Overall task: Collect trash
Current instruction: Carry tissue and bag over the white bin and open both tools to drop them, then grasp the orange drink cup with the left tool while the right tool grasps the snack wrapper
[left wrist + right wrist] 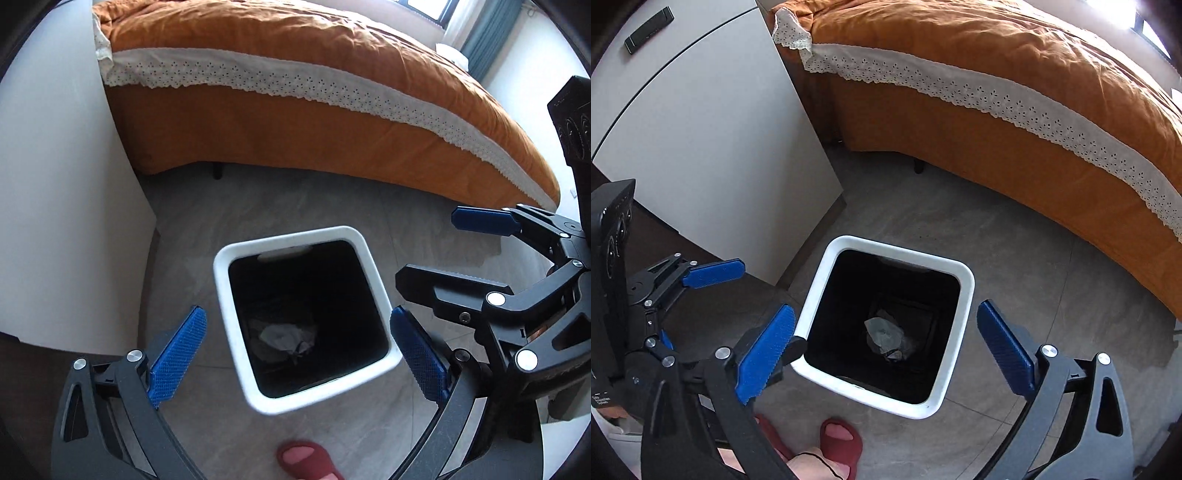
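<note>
Bin (236, 334) stands on the grey tiled floor (280, 206) beside the bed (295, 122), near a white cabinet (66, 206). It is square with rounded corners, white rim, black interior. Trash (284, 338) lies at the bottom: a crumpled pale grey-white wad (paper or wrapper, cannot tell which), with a smaller dark scrap beside it. Left tool (299, 356) hovers above the opening, blue pads spread wide, nothing between them. Right tool (886, 349) likewise spread and empty over the bin; its left pad overlaps the rim in the right wrist view. A red slipper (842, 439) shows at the near edge.
</note>
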